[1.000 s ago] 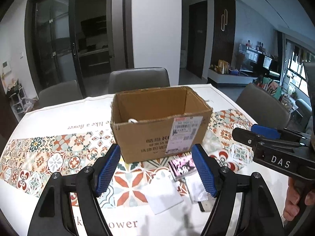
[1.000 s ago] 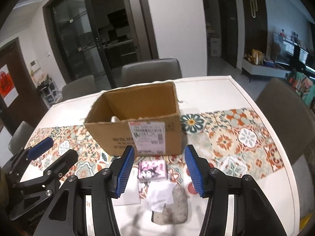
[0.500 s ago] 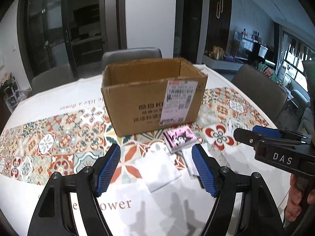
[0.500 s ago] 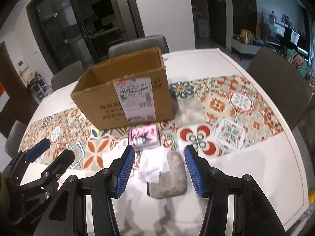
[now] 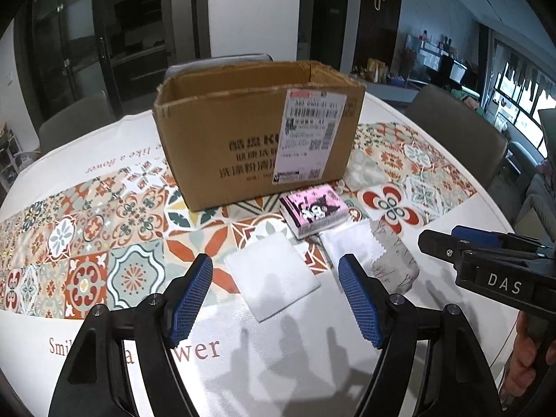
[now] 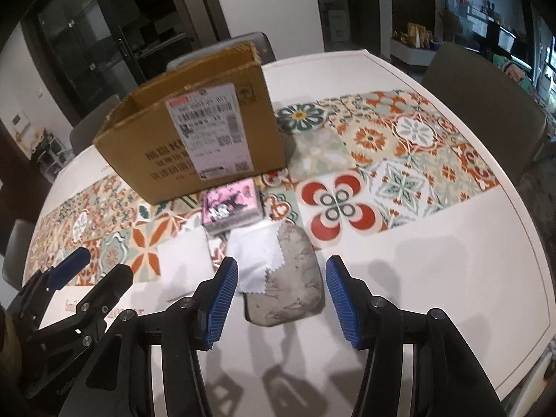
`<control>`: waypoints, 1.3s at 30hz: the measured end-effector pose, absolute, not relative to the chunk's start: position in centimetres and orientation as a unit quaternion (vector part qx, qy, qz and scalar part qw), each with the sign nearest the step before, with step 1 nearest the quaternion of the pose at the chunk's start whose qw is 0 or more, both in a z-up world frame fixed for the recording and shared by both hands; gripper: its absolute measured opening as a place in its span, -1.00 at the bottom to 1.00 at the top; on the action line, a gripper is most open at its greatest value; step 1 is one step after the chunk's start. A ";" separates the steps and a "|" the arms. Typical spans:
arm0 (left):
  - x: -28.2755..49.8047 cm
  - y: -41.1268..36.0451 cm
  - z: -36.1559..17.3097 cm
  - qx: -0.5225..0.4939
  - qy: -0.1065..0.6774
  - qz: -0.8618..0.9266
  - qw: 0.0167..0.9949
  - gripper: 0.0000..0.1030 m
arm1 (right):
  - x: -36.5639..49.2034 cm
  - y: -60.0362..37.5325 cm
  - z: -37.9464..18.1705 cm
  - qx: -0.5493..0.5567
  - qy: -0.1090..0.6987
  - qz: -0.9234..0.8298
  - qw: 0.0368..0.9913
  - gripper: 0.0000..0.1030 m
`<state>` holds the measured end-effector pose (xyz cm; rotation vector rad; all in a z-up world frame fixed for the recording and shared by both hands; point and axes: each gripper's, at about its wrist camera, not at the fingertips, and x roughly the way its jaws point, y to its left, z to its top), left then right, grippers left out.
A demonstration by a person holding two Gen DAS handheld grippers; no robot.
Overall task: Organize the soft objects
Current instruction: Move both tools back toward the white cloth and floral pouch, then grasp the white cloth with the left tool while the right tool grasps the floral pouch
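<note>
Both tongs, left (image 5: 276, 299) and right (image 6: 282, 299), stand spread and hold nothing. At frame centre a white cloth (image 6: 255, 260) half hides the grey pouch (image 6: 290, 281); the box (image 5: 257, 135) hides its inside.

An open cardboard box (image 5: 257, 132) stands upright on the worktop (image 6: 434, 243), walling off the far side — its top is open from above. Just in front of the box a pink packet (image 5: 312, 213), a white pad (image 5: 272, 279), a white cloth (image 6: 253, 260) and a grey pouch (image 6: 288, 278) crowd together, the cloth overlapping the pouch. Right of the box the patterned worktop lies bare — free passage. Chairs (image 6: 479, 104) ring the edge beyond the box.
</note>
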<state>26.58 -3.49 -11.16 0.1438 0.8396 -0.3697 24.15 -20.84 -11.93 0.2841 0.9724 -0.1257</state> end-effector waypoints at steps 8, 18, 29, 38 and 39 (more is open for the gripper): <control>27.5 -3.9 -14.1 0.077 0.427 -0.186 0.882 0.44 | 24.0 -21.2 -14.9 0.150 0.492 -0.075 0.854 0.06; 28.7 -4.3 -16.7 0.087 0.435 -0.185 0.877 0.44 | 24.3 -21.0 -17.4 0.161 0.508 -0.085 0.842 0.06; 30.4 -5.4 -19.6 0.088 0.456 -0.192 0.865 0.44 | 25.1 -21.2 -18.9 0.159 0.508 -0.102 0.840 0.06; 30.7 -5.8 -20.6 0.099 0.454 -0.187 0.866 0.44 | 25.6 -21.2 -19.9 0.162 0.512 -0.096 0.838 0.05; 30.6 -5.8 -20.6 0.098 0.452 -0.186 0.867 0.44 | 25.6 -21.2 -19.9 0.161 0.512 -0.096 0.839 0.03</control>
